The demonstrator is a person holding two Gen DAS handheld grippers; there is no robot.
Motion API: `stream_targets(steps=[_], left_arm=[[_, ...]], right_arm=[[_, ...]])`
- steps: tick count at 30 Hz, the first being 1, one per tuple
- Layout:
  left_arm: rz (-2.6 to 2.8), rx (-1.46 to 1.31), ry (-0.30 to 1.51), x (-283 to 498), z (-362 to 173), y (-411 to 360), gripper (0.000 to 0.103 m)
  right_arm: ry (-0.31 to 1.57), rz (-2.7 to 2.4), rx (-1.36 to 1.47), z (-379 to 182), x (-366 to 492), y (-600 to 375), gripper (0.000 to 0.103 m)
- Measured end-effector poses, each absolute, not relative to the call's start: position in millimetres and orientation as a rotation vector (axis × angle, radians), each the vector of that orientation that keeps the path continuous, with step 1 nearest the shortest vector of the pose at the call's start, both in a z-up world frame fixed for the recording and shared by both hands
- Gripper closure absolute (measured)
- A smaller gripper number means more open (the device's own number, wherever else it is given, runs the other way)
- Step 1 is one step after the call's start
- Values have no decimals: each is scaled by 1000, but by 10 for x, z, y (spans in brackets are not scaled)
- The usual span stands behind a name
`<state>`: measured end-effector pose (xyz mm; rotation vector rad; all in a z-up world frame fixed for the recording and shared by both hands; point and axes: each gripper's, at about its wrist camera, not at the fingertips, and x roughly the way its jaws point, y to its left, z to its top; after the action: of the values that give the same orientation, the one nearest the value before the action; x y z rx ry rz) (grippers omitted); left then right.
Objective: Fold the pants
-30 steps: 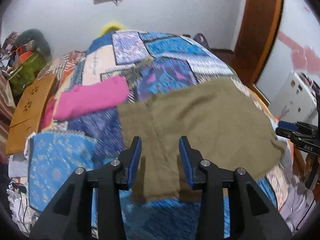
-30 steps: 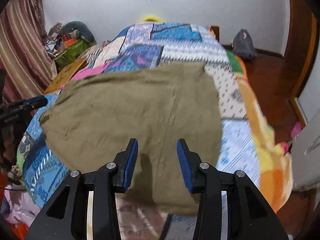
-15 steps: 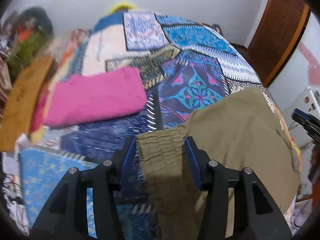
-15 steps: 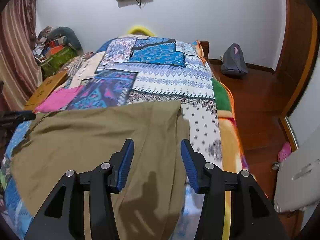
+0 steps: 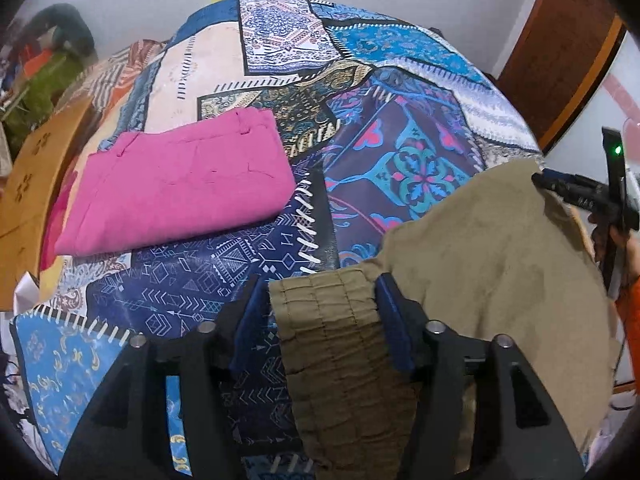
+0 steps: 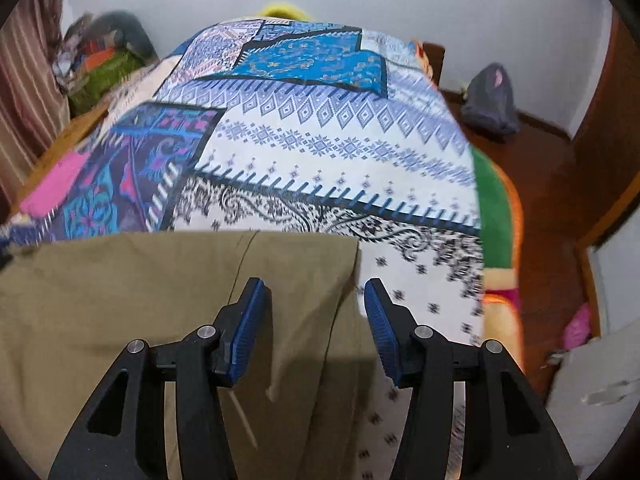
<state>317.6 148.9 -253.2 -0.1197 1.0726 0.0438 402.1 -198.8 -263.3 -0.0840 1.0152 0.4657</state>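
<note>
- Our left gripper (image 5: 324, 320) straddles the olive pants (image 5: 492, 280), its jaws parted about the gathered waistband.
- Our right gripper (image 6: 316, 320) gapes over their right edge; the cloth runs left-right on the near bedspread (image 6: 320, 152).

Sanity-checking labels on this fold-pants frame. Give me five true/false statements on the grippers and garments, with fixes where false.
1. The left gripper straddles the elastic waistband of the olive pants. True.
2. The right gripper is clamped shut on the cloth. False: it is open, the olive pants' edge between its fingers.
3. The pink garment lies folded on the bedspread. True.
4. The pink garment overlaps the olive pants. False: patterned bedspread shows between them.
5. The olive pants hang in the air. False: they lie on the bedspread.
</note>
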Motion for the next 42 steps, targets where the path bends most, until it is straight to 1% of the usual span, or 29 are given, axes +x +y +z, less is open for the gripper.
stream_targets(steps=[1, 2, 3, 5, 7, 11, 15, 18, 21, 22, 23, 25, 26, 27, 28, 30, 32, 35, 38, 39, 42], left_arm=[[56, -121, 1073, 3181, -2553, 1496, 39], [60, -128, 1075, 3185, -2566, 1508, 37], [66, -140, 1076, 3188, -2574, 1529, 36], [72, -161, 1077, 3184, -2583, 1566, 33], [84, -168, 1072, 3175, -2586, 1573, 32], [112, -107, 1053, 3162, -2557, 1496, 32], [126, -60, 1045, 3164, -2548, 1447, 32], [125, -70, 1063, 3181, -2535, 1471, 31], [141, -45, 1059, 3187, -2409, 1451, 33], [143, -39, 1044, 3182, -2321, 1427, 35], [143, -32, 1030, 3176, -2254, 1403, 37], [118, -23, 996, 3163, -2092, 1312, 38], [99, -23, 985, 3156, -2040, 1267, 38], [68, -20, 974, 3148, -1987, 1181, 38], [43, -14, 970, 3146, -1970, 1105, 40], [-10, 11, 985, 3155, -1996, 916, 46], [-54, 22, 1021, 3174, -2098, 773, 52], [-52, 35, 1076, 3209, -2315, 661, 53], [-26, 39, 1084, 3195, -2404, 707, 53], [-22, 39, 1081, 3184, -2402, 744, 53], [-34, 20, 1086, 3129, -2394, 875, 58]], right_arm=[[1021, 481, -67, -2646, 4027, -1989, 67], [1033, 506, -52, -2659, 4023, -1983, 73], [1044, 526, -43, -2670, 4017, -1969, 82], [1026, 528, -84, -2645, 3962, -1914, 86], [1003, 521, -139, -2613, 3905, -1842, 94], [945, 439, -268, -2549, 3857, -1750, 96], [964, 400, -288, -2575, 3886, -1819, 96], [965, 361, -281, -2578, 3870, -1895, 94], [964, 318, -295, -2491, 3742, -1947, 83], [960, 332, -287, -2428, 3671, -1960, 79], [949, 349, -277, -2370, 3607, -1967, 76], [920, 387, -262, -2230, 3430, -1949, 66], [911, 415, -256, -2183, 3370, -1919, 64], [909, 471, -245, -2130, 3285, -1872, 59], [912, 514, -235, -2123, 3263, -1800, 53], [925, 599, -207, -2121, 3164, -1702, 49], [960, 639, -223, -2198, 3101, -1588, 49], [1058, 661, -297, -2459, 3118, -1480, 49], [1071, 651, -248, -2540, 3164, -1622, 49], [1077, 645, -230, -2542, 3178, -1684, 46], [1080, 540, -261, -2555, 3168, -1888, 45]])
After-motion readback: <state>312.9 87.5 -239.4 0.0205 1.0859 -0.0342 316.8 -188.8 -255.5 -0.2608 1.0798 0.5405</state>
